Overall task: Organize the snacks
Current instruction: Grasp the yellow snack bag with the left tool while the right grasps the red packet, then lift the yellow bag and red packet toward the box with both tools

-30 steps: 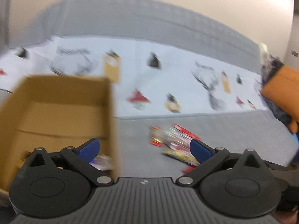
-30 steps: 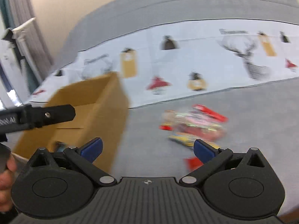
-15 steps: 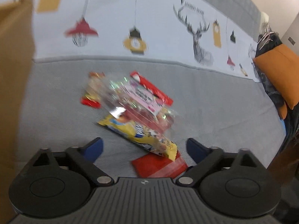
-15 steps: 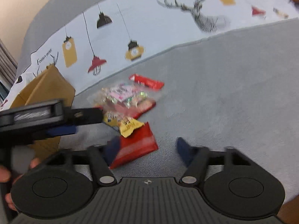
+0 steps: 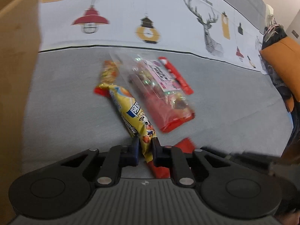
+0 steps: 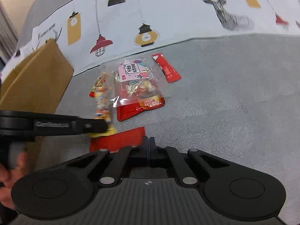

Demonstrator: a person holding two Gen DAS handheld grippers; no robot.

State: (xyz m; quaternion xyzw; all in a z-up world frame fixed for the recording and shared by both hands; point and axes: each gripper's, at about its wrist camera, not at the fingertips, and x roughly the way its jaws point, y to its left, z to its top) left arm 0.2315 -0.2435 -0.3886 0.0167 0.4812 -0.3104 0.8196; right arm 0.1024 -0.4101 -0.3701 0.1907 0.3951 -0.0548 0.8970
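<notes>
My left gripper is shut on the near end of a yellow snack packet that lies on the grey bed cover. In the right wrist view the left gripper holds the same yellow packet. My right gripper is shut, its fingers together at the corner of a flat red packet; whether it pinches that packet I cannot tell. A clear candy bag lies on a red pouch. A thin red sachet lies to the right. A cardboard box stands at the left.
A white sheet printed with lamps and deer covers the back of the bed. An orange cushion and dark clothing lie at the far right in the left wrist view. Bare grey cover stretches to the right of the snacks.
Both grippers moved down to the snack pile and shut. The left one closed on the yellow packet; the right one closed at the flat red packet's corner.
</notes>
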